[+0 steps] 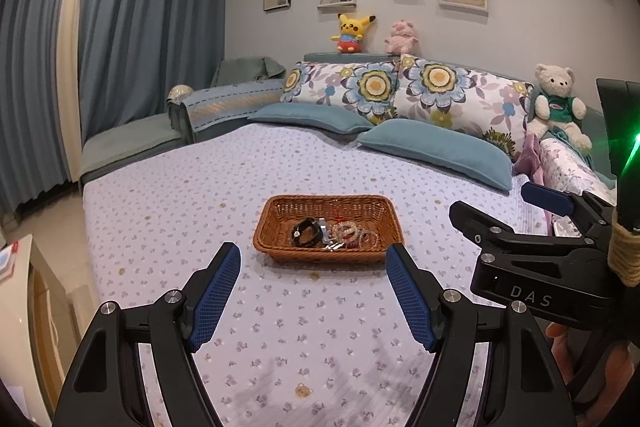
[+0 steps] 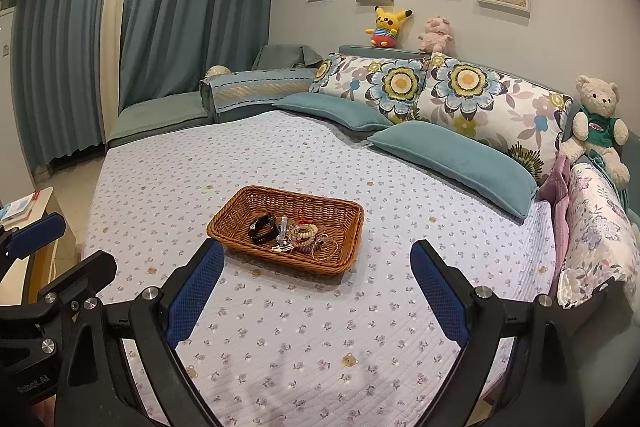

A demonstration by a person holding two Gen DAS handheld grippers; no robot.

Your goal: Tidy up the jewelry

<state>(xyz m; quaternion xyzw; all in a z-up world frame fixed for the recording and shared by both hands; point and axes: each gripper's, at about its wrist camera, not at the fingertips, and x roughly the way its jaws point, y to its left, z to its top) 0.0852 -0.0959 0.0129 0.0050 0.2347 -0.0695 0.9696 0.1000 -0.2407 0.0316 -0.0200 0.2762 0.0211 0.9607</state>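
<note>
Covering the bed, a floral quilt (image 2: 320,327) holds a wicker basket (image 2: 240,243); both tongs gape, empty.

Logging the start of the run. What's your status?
Left gripper and right gripper open, empty, above the bedspread. Jewelry heaped in wicker basket. Path to it unobstructed.

A bedroom: bed (image 2: 320,307), pillows (image 2: 456,155), plush toys (image 2: 386,27).
</note>
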